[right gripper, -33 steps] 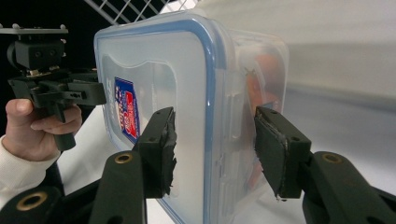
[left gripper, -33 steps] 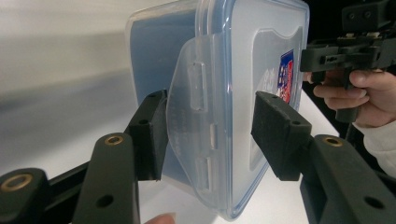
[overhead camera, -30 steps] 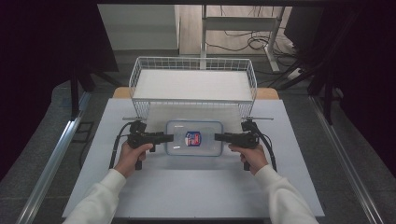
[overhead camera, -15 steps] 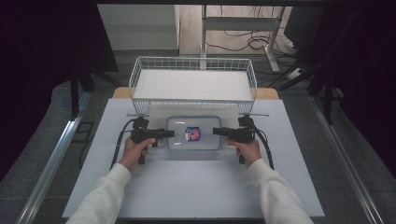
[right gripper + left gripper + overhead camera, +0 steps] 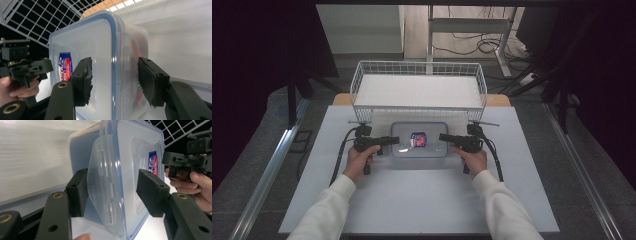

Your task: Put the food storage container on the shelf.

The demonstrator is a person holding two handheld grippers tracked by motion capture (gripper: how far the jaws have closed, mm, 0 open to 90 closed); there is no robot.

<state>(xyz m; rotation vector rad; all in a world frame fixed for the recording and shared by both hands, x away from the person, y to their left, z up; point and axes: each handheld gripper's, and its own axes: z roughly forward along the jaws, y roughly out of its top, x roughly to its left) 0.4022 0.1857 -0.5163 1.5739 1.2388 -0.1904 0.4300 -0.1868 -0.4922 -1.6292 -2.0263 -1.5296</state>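
Observation:
A clear plastic container [image 5: 419, 150] with a blue-rimmed lid and a red-and-blue sticker [image 5: 418, 139] lies on the white table just in front of the wire basket. My left gripper [image 5: 395, 141] is at its left end and my right gripper [image 5: 442, 136] at its right end. In the left gripper view, the open jaws [image 5: 113, 188] straddle the container's [image 5: 130, 157] rim and its flared latch flap [image 5: 100, 195]. In the right gripper view, the jaws [image 5: 114, 75] stand open on either side of the lid rim [image 5: 113, 50], and gaps show beside both pads.
A white wire basket [image 5: 419, 70] with a white floor stands along the table's far edge, close behind the container. Cables trail from both grippers. The white table [image 5: 422, 200] stretches toward the person. Dark floor and metal rails flank it.
Both grippers and the container between them now sit slightly farther from the person, nearer the basket. The jaws stay at the container's two ends.

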